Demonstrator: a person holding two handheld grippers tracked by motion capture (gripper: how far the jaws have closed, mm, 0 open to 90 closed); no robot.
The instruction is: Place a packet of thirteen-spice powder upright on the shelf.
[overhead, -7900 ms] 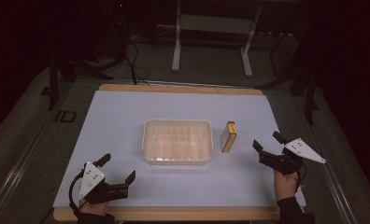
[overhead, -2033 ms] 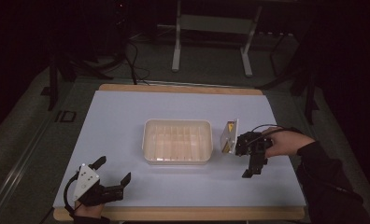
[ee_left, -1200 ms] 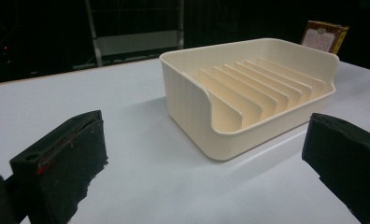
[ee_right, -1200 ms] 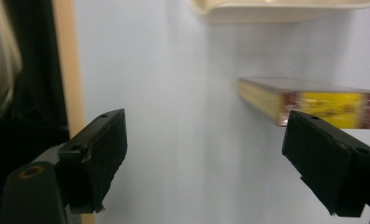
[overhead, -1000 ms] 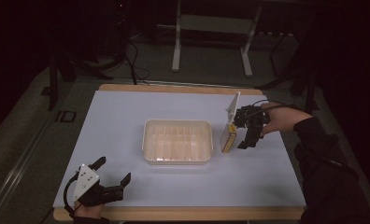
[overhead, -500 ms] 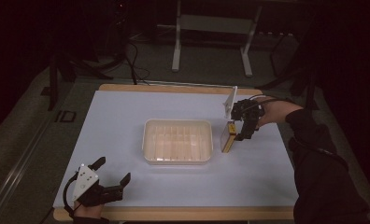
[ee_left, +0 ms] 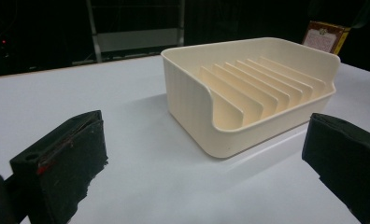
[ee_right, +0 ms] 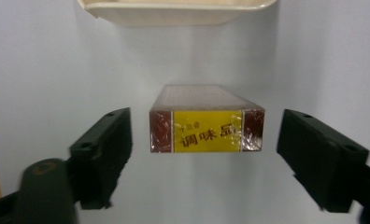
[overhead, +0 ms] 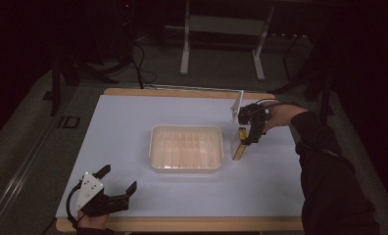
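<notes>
A white-topped bench (overhead: 133, 127) with a pale wooden edge carries everything here. Near its middle sits a cream plastic tray (overhead: 186, 148), rectangular with rounded corners, its floor crossed by a row of thin upright ribs that split it into narrow slots; the left gripper view shows those ribs (ee_left: 248, 79) rising from the floor toward the far wall.

Just beside the tray's right side, apart from its wall by a thin strip of bench, lies a small flat box (overhead: 238, 143) wrapped in clear film. In the right gripper view the box (ee_right: 206, 123) shows a yellow label with Chinese characters on its near end, dark red-brown panels at both corners, and a glossy brownish top face. It lies on the bench with that end facing the camera.

The right gripper (overhead: 251, 137) hangs over the far end of the box, pointing down and toward the person. Its jaws are spread wide, one on each side of the box with clear gaps both ways, touching nothing.

The left gripper (overhead: 117, 188) rests at the near left corner of the bench, well apart from the tray, jaws spread wide with nothing between them.
</notes>
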